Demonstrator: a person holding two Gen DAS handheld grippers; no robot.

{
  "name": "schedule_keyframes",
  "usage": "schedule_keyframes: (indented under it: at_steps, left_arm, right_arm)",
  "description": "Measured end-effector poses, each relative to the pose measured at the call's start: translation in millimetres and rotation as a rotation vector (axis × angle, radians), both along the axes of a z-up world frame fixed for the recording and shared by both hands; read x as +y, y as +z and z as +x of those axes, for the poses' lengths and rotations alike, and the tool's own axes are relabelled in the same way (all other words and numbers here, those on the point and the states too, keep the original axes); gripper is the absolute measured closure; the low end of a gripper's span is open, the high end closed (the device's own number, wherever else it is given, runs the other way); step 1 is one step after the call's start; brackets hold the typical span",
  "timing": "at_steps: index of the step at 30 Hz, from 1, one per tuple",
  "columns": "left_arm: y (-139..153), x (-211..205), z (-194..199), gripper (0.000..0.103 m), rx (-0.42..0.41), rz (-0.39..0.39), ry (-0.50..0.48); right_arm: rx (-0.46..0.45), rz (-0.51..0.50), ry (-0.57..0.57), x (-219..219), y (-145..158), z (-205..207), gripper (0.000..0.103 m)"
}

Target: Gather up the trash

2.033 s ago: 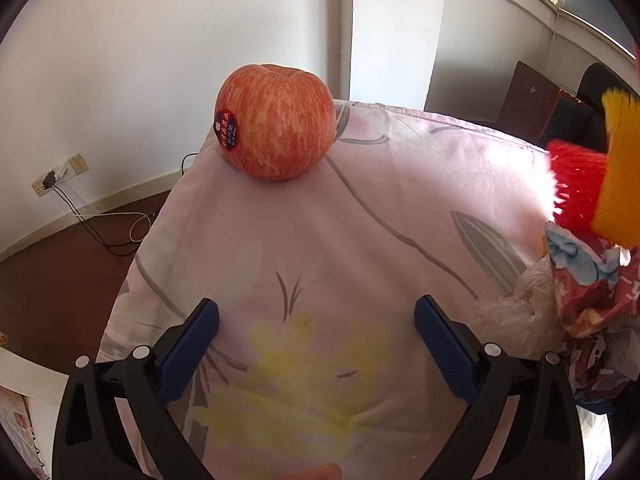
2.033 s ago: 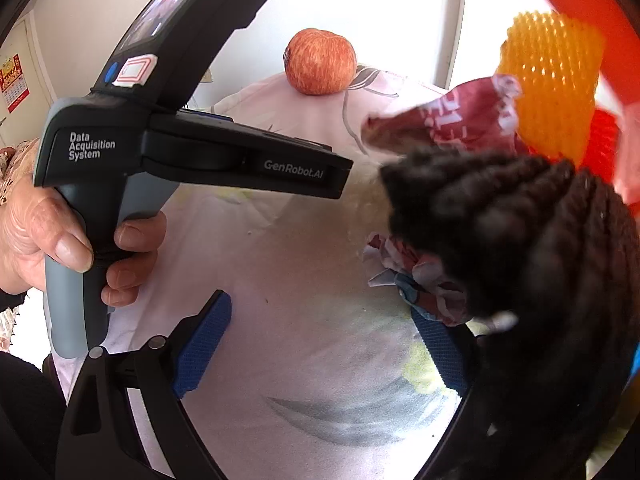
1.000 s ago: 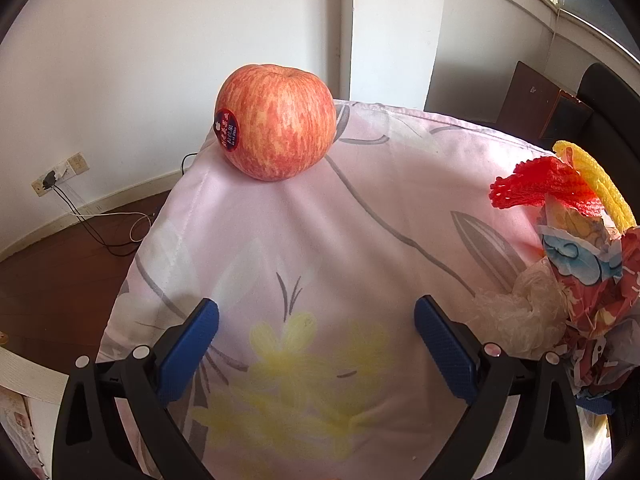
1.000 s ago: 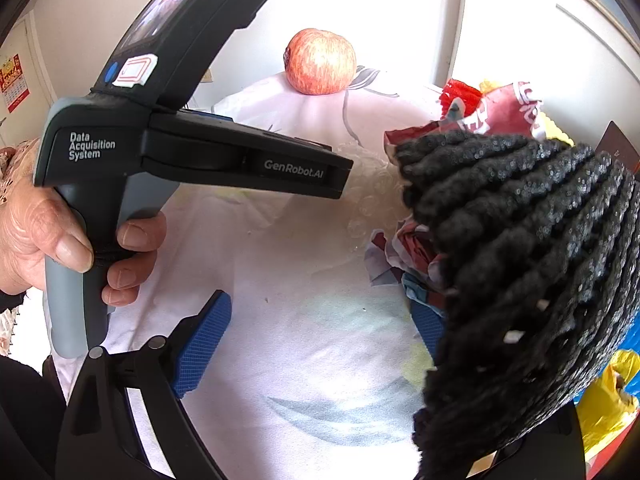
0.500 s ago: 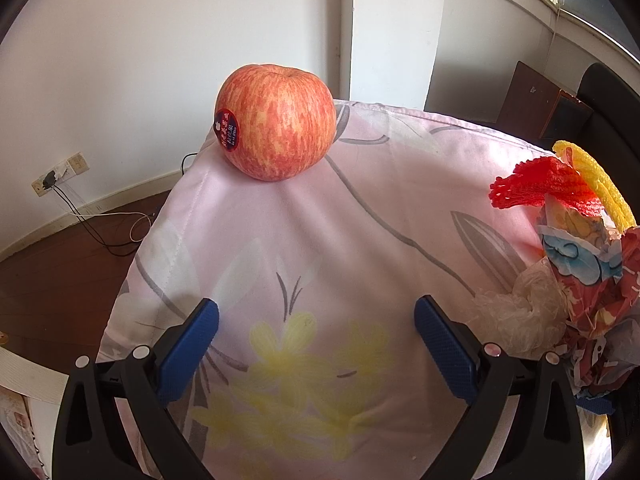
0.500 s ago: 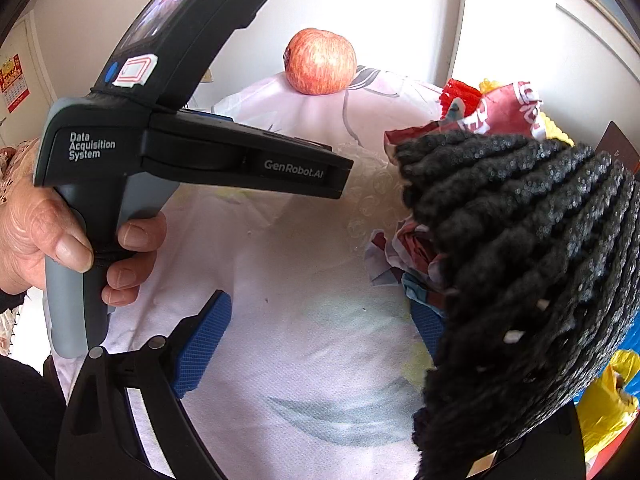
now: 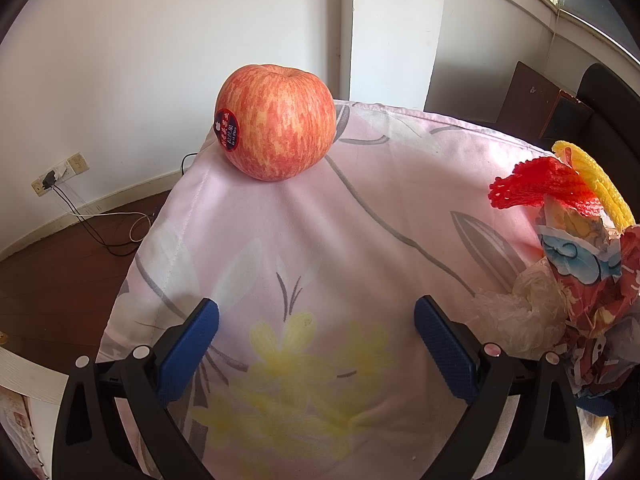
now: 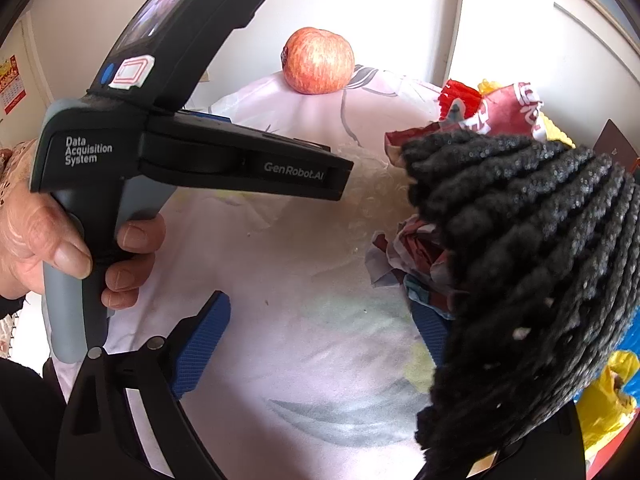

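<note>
A heap of trash lies at the right of the pink floral cloth (image 7: 360, 240): red foam net (image 7: 536, 188), yellow foam net (image 7: 596, 180), printed wrappers (image 7: 592, 280) and a crumpled clear plastic bag (image 7: 516, 316). My left gripper (image 7: 316, 344) is open and empty over the cloth, left of the heap. My right gripper (image 8: 320, 328) is open; a black foam net (image 8: 532, 272) lies over its right finger and hides most of it. The wrappers (image 8: 508, 112) show behind the net in the right wrist view.
A red apple (image 7: 276, 120) with a sticker sits at the cloth's far edge; it also shows in the right wrist view (image 8: 318, 60). The left gripper's handle (image 8: 160, 152), held by a hand, fills the left of the right wrist view. Dark floor (image 7: 60, 272) lies left of the cloth.
Two seconds ago the red and yellow nets were held high at the right; they dropped onto the heap. The black net settled lower over my right finger. Nothing has moved in the last second.
</note>
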State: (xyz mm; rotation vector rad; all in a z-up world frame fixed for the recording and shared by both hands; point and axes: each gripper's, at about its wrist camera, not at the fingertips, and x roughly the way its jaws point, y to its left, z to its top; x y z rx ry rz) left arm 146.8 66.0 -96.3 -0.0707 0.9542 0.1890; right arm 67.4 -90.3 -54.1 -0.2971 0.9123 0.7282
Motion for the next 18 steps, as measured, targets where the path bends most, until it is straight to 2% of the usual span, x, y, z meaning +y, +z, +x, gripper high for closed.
schedule_keyframes:
  at_steps: [6, 9, 12, 15, 18]
  left_arm:
    - [-0.1, -0.4, 0.5, 0.008, -0.002, 0.001, -0.003]
    - [1.0, -3.7, 0.1, 0.014, -0.009, 0.003, -0.018]
    - [3.4, -7.7, -2.3, 0.02, -0.015, 0.005, -0.033]
    - [5.5, -10.2, -5.0, 0.023, -0.015, -0.004, -0.031]
    - [10.1, -10.9, -7.9, 0.025, -0.018, -0.015, -0.031]
  right_arm:
    - [-0.075, 0.187, 0.042, -30.2, 57.2, -24.2, 0.011]
    - [-0.084, 0.295, 0.01, -57.6, 83.0, -28.0, 0.011]
    - [-0.157, 0.317, -0.15, -83.6, 96.3, -30.4, 0.011]
    - [-0.237, 0.259, -0.351, -102.5, 94.6, -28.7, 0.011]
    - [-0.256, 0.215, -0.484, -116.6, 87.7, -23.5, 0.011]
